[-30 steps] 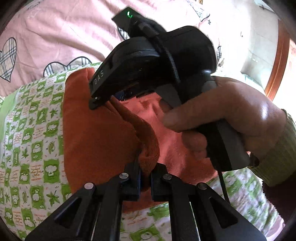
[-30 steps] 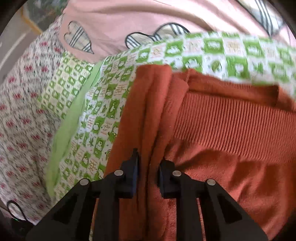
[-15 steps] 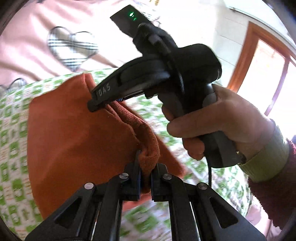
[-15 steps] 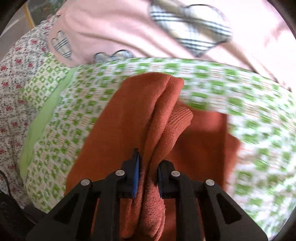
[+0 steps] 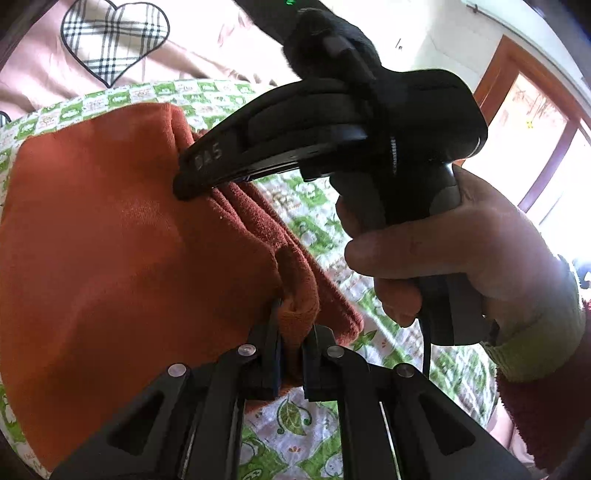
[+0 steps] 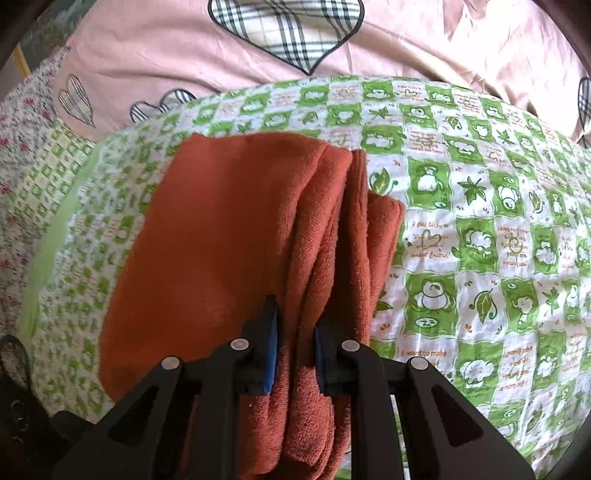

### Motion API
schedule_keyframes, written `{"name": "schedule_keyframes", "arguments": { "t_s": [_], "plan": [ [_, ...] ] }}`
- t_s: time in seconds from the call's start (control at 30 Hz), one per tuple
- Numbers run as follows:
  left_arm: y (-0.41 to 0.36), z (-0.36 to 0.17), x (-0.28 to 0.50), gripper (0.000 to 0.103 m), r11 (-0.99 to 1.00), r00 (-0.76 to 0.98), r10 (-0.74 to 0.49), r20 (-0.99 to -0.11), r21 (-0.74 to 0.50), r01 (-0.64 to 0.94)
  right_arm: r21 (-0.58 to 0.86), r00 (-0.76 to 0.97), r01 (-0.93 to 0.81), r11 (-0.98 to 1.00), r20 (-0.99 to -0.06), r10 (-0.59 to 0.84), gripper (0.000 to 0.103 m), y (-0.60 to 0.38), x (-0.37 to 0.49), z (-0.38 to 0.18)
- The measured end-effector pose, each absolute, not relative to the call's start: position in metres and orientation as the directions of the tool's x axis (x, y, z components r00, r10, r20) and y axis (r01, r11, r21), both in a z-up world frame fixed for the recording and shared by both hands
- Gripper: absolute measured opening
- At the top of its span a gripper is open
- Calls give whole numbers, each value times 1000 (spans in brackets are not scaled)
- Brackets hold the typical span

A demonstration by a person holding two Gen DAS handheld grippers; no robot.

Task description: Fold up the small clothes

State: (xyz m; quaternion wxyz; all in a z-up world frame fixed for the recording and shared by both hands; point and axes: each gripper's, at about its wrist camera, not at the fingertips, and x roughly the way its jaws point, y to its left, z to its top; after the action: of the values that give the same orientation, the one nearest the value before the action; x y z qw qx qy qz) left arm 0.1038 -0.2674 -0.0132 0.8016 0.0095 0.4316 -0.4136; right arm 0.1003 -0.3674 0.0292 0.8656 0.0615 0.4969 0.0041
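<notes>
An orange-brown knit garment [image 5: 110, 240] hangs folded in several layers over the green-and-white patterned sheet [image 5: 310, 221]. My left gripper [image 5: 291, 325] is shut on a bunched edge of it. In the left wrist view the right gripper's body [image 5: 332, 129], held in a hand, clamps the same upper edge farther along. In the right wrist view my right gripper [image 6: 295, 332] is shut on the garment's [image 6: 229, 240] stacked folds, which hang down to the left over the sheet [image 6: 461, 221].
A pink quilt with plaid hearts [image 6: 280, 33] lies behind the patterned sheet. A floral cloth [image 6: 22, 155] is at the left. A wooden window frame [image 5: 546, 122] is at the right in the left wrist view.
Both grippers have lifted the garment and swung it over, so the ribbed part is hidden and the layers now hang folded together. More bare sheet shows at the right.
</notes>
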Motion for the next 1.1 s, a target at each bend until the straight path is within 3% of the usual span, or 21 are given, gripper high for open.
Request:
{"name": "schedule_keyframes", "arguments": {
  "t_s": [0.13, 0.2, 0.3, 0.33, 0.37, 0.43, 0.47, 0.63, 0.9, 0.93, 1.03, 1.07, 1.1],
  "plan": [
    [-257, -9, 87, 13, 648, 264, -653, -710, -344, 680, 116, 517, 88, 989, -854, 54, 23, -374, 94, 30],
    [-238, -2, 82, 28, 652, 269, -650, -711, -339, 678, 87, 525, 100, 991, -851, 22, 30, -374, 90, 36],
    [-202, 5, 82, 39, 688, 310, -625, -716, -318, 653, 41, 532, 114, 993, -846, -26, 36, -372, 83, 47],
    [-191, 5, 85, 45, 709, 328, -607, -724, -306, 635, 33, 535, 116, 993, -844, -35, 41, -372, 81, 50],
    [-177, 5, 88, 58, 742, 354, -577, -736, -291, 604, 39, 541, 116, 993, -841, -30, 53, -373, 78, 52],
    [-152, 3, 99, 60, 788, 390, -542, -744, -288, 544, 53, 546, 119, 991, -838, -21, 72, -374, 76, 54],
    [-139, 1, 107, 60, 809, 404, -525, -749, -291, 510, 53, 545, 122, 991, -838, -22, 76, -374, 75, 54],
    [-91, -10, 150, 60, 872, 437, -472, -766, -332, 359, 104, 517, 116, 988, -856, 29, 76, -372, 75, 38],
    [-86, -27, 195, 67, 858, 391, -508, -768, -408, 312, 128, 488, 146, 981, -872, 40, 76, -375, 79, 15],
    [-89, -30, 200, 67, 852, 381, -518, -766, -421, 311, 132, 486, 146, 980, -873, 45, 74, -374, 80, 13],
    [-99, -38, 209, 67, 837, 360, -541, -760, -445, 317, 178, 478, 133, 975, -873, 94, 54, -371, 82, 9],
    [-103, -39, 209, 59, 834, 356, -544, -760, -445, 325, 173, 479, 131, 976, -873, 91, 48, -369, 83, 10],
    [-107, -39, 209, 43, 829, 352, -551, -757, -446, 338, 171, 479, 124, 977, -873, 92, 44, -366, 84, 11]
  ]
}}
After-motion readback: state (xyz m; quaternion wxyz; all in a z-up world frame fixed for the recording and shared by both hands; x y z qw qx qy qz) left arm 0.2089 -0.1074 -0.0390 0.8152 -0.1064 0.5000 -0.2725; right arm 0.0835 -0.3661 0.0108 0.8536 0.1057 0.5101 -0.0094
